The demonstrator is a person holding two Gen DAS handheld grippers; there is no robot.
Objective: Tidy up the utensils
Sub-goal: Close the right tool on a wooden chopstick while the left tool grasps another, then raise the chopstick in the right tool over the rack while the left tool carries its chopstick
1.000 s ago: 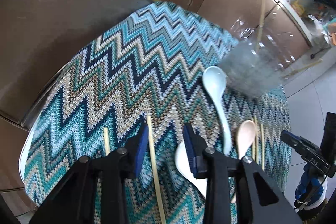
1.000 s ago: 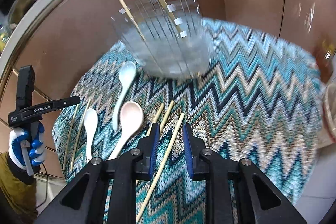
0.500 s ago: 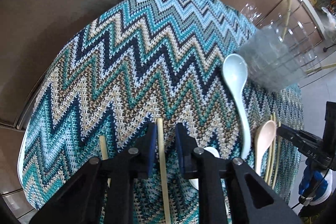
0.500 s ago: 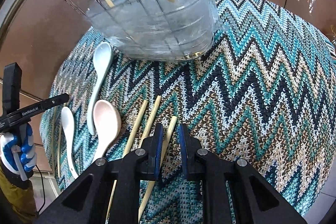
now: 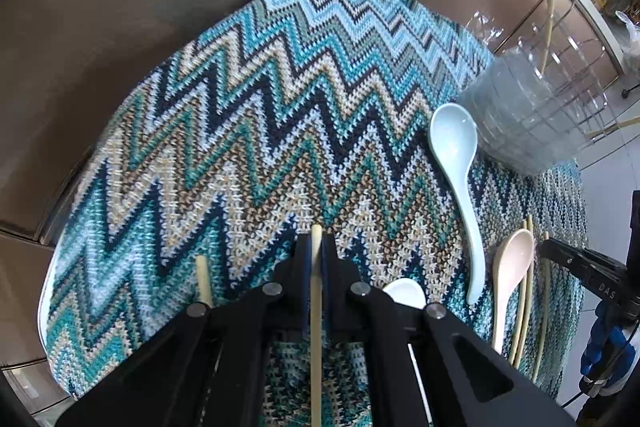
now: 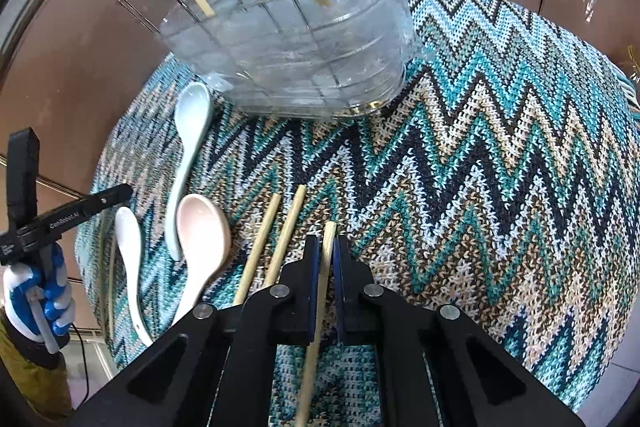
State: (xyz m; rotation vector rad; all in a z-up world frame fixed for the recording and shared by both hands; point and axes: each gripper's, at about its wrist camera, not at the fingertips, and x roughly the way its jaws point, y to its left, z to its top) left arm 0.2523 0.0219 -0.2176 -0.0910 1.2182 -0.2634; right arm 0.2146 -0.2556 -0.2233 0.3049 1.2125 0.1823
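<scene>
My left gripper [image 5: 316,247] is shut on a wooden chopstick [image 5: 316,327] lying on the zigzag mat [image 5: 260,115]; a second chopstick [image 5: 204,279] lies just left of it. My right gripper [image 6: 325,247] is shut on another chopstick [image 6: 318,307] on the mat, with two chopsticks [image 6: 276,247] beside it to the left. A clear divided utensil holder [image 6: 296,39] stands at the mat's far edge with two chopsticks standing in it. A pale blue spoon [image 6: 188,155], a pink spoon [image 6: 200,247] and a white spoon [image 6: 130,259] lie between the grippers.
The mat covers a round table with brown cabinet fronts [image 5: 120,7] behind. The holder also shows in the left wrist view [image 5: 540,107] at the right. The left gripper and gloved hand [image 6: 36,267] show at the left of the right wrist view.
Both grippers have come down to the mat and closed, each on a chopstick. The holder and spoons have not moved.
</scene>
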